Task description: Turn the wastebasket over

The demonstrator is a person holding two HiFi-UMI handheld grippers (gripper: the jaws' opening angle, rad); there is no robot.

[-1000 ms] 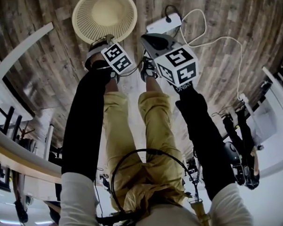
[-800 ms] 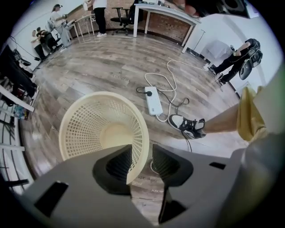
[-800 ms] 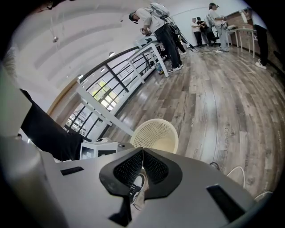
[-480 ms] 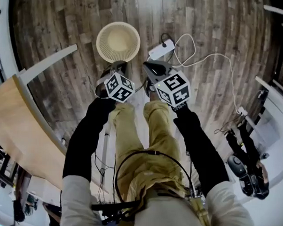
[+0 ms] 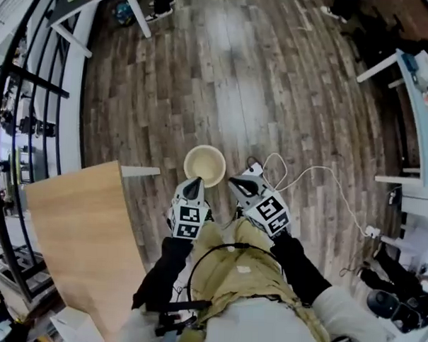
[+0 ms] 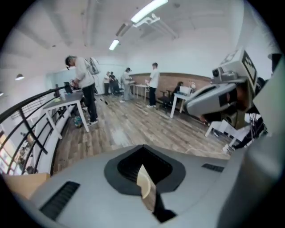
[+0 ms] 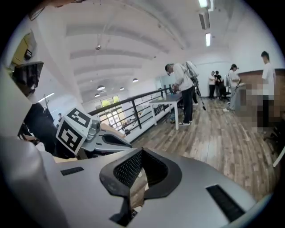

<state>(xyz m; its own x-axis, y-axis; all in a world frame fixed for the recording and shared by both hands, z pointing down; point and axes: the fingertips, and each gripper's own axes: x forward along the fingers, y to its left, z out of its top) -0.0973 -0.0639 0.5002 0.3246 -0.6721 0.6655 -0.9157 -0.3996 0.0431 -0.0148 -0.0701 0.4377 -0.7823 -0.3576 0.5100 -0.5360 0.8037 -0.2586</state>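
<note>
Evidently, both jaws closed (nothing gripped).

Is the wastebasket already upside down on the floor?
No, the wastebasket stands on the wooden floor with its open mouth facing up, so its inside shows in the head view.

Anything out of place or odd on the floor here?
A loose white cable loops over the floor beside the wastebasket, close to the person: a likely trip risk. The wastebasket stands upright, mouth up, and looks undamaged.
</note>
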